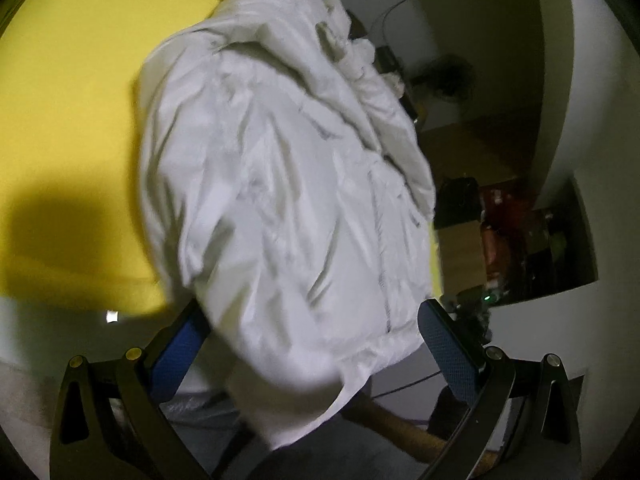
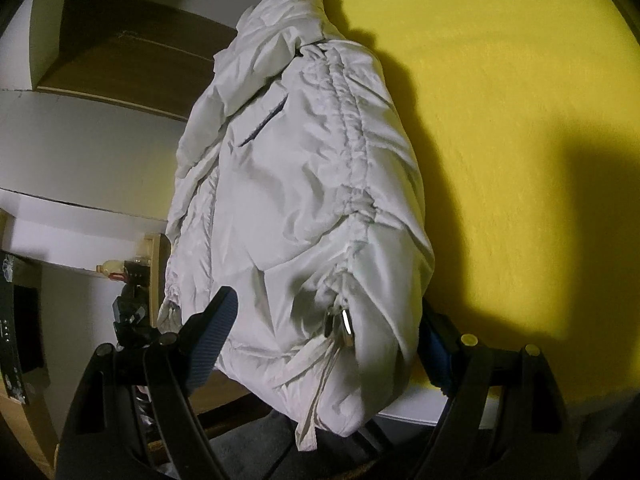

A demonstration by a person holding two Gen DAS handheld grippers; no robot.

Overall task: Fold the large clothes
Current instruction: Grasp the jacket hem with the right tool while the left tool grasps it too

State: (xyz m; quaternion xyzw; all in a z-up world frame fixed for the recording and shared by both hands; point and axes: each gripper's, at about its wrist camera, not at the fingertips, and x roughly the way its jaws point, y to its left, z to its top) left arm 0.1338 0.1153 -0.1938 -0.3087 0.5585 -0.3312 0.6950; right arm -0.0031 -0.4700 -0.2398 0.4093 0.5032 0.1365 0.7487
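Observation:
A white puffy jacket [image 1: 288,184] lies bunched on a yellow table surface [image 1: 72,92], its hem hanging over the near edge. My left gripper [image 1: 312,340] is open, its blue-padded fingers [image 1: 448,356] on either side of the jacket's hem. In the right wrist view the jacket [image 2: 304,184] shows a gathered seam and a drawstring with a metal toggle [image 2: 346,322]. My right gripper [image 2: 324,344] is open, its fingers [image 2: 212,340] spread around the jacket's lower corner. The far finger of each gripper is partly hidden by fabric.
The yellow surface [image 2: 500,120] extends beyond the jacket. Shelving with dark items [image 1: 520,240] stands to the right in the left wrist view. A wooden cabinet [image 2: 132,60] and a shelf with small objects [image 2: 120,272] show at left in the right wrist view.

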